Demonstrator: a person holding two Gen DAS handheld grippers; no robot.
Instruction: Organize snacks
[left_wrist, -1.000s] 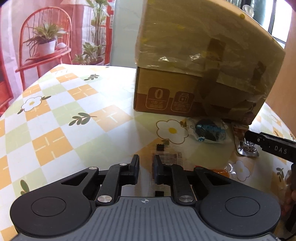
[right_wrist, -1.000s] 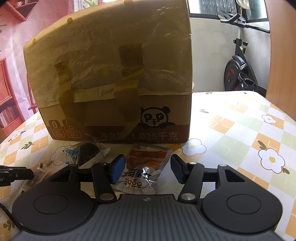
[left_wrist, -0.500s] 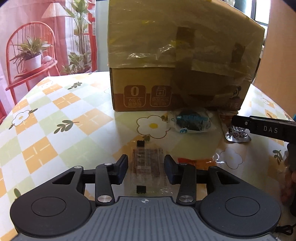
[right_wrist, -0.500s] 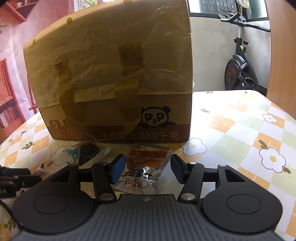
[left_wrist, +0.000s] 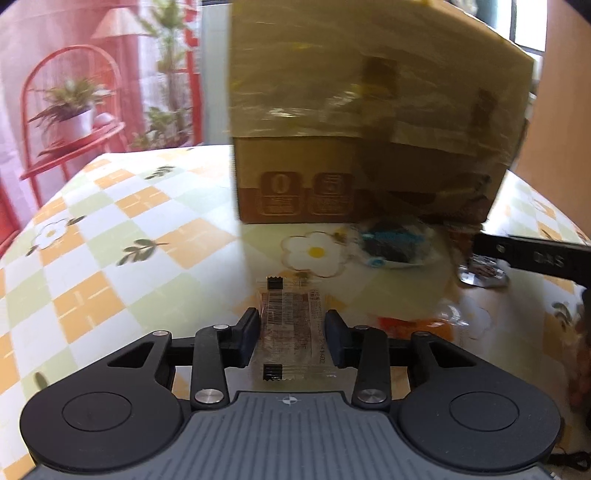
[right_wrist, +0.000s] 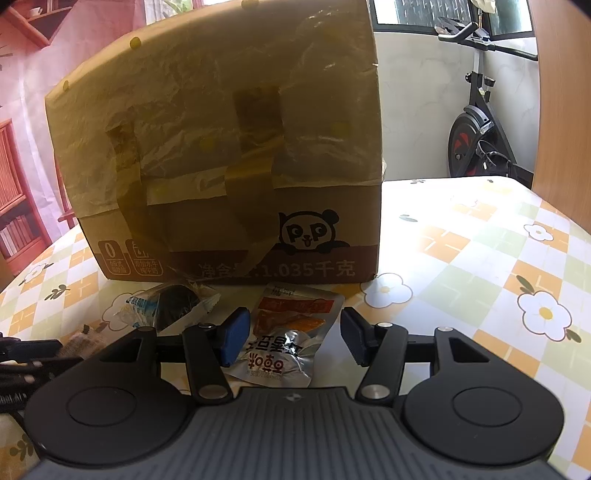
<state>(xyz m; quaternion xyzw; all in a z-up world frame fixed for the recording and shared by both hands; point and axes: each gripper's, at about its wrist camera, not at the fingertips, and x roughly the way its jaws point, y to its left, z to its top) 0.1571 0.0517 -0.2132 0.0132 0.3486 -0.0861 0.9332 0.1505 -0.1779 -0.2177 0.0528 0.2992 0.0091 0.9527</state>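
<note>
A clear snack packet (left_wrist: 291, 321) with a barcode lies flat on the flowered table (left_wrist: 110, 258). My left gripper (left_wrist: 291, 332) straddles it with jaws closing, and the pads meet its two long edges. A silver and orange pouch (right_wrist: 288, 332) lies between the jaws of my right gripper (right_wrist: 295, 338), which stands open with neither pad touching it. A blue and black wrapped snack (right_wrist: 173, 306) rests just left of that pouch, against the foot of the big cardboard box (right_wrist: 221, 147). In the left wrist view, one of the right gripper's fingers (left_wrist: 535, 256) reaches in above the same pouch (left_wrist: 480, 271).
The tall taped cardboard box (left_wrist: 369, 129) blocks the far side of the table. An orange packet (left_wrist: 402, 325) lies right of the left gripper. A red plant stand (left_wrist: 70, 122) is beyond the table's left edge, an exercise bike (right_wrist: 476, 147) beyond its right.
My left gripper's jaws stood nearly together a second ago; they now stand wider with the clear packet between them, slightly narrower than half a second ago. The right gripper has not moved.
</note>
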